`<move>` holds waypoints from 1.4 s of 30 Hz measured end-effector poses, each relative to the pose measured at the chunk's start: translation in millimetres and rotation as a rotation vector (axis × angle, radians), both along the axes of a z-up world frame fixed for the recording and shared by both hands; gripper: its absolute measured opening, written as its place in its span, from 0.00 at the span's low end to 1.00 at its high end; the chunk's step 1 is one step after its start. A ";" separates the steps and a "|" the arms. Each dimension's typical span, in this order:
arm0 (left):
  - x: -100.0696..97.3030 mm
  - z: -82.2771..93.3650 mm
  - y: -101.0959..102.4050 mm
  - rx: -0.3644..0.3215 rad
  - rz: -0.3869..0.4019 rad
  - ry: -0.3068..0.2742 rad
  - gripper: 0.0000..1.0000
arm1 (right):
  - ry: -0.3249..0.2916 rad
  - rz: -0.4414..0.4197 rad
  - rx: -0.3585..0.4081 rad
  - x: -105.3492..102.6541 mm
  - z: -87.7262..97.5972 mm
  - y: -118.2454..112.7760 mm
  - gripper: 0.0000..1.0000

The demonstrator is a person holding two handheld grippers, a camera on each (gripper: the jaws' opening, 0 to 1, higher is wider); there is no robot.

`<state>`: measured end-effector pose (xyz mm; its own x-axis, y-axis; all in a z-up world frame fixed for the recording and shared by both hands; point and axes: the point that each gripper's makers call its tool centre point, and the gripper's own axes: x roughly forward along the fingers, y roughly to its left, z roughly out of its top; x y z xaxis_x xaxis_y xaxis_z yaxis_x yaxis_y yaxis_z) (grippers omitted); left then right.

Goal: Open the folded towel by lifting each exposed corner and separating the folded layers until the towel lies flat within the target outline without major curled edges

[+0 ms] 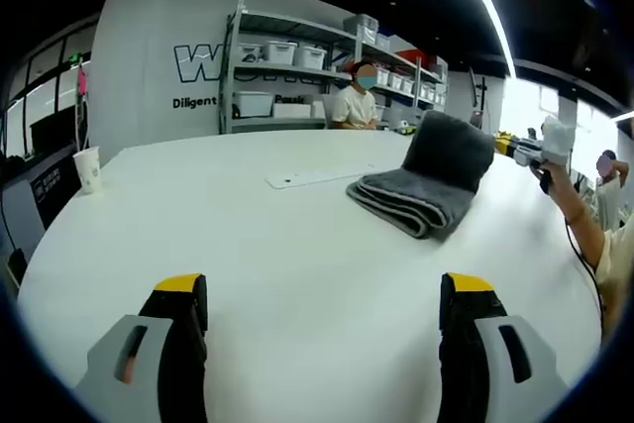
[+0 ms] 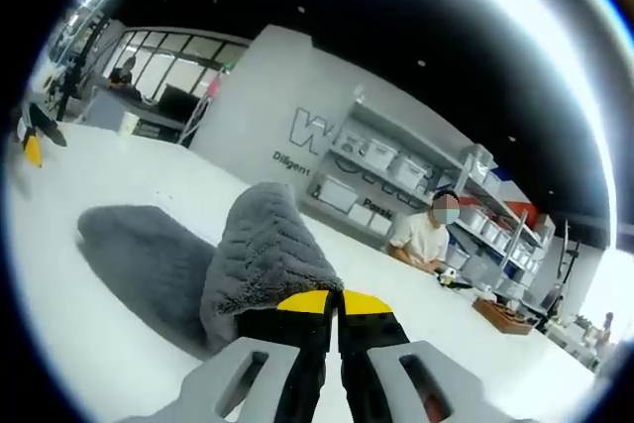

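So the right gripper [image 2: 332,306] has its jaws pinched tight on a corner of the grey towel [image 1: 426,185] and is holding that flap up off the white table [image 1: 248,245]. The left gripper [image 1: 322,309] sits wide open with nothing in it, well back from the towel. Barely started, I'd say: most layers look folded and no outline is visible.

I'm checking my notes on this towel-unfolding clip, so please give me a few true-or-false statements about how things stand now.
1. The right hand-held gripper is shut on the grey towel. True.
2. The left hand-held gripper also grips the towel. False: it is open, above the white table, apart from the towel.
3. The towel lies fully flat. False: one layer is lifted upright.
4. A paper cup stands near the table's edge. True.
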<state>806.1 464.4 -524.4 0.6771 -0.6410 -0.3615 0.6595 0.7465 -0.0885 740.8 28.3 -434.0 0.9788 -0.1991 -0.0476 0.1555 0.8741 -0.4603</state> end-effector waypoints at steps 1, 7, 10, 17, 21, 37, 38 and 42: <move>0.0 -0.2 0.1 -0.001 0.000 0.001 0.96 | 0.002 -0.008 0.000 -1.0 -0.7 -2.1 0.00; -0.9 -2.6 -0.1 0.004 -0.002 0.007 0.96 | 0.008 -0.045 0.029 -4.8 -2.6 -20.1 0.00; -1.0 -3.1 -0.2 0.007 -0.002 0.008 0.96 | 0.028 -0.069 0.051 -6.2 -9.5 -31.6 0.00; -2.2 -2.5 -1.5 0.009 -0.008 0.004 0.97 | 0.097 -0.103 0.131 -7.5 -32.1 -51.9 0.00; -2.9 -3.0 -3.1 0.012 -0.013 0.004 0.97 | 0.179 -0.132 0.153 -8.9 -53.8 -68.2 0.00; -3.1 -2.4 -1.9 0.012 -0.012 0.005 0.96 | 0.395 -0.167 0.127 -13.4 -107.0 -94.2 0.00; -3.2 -2.4 -1.8 0.012 -0.013 0.005 0.96 | 0.402 -0.167 0.120 -12.8 -109.3 -94.4 0.00; -3.7 -1.3 -1.6 0.009 -0.016 0.005 0.97 | 0.426 -0.170 0.088 -10.9 -115.6 -94.5 0.00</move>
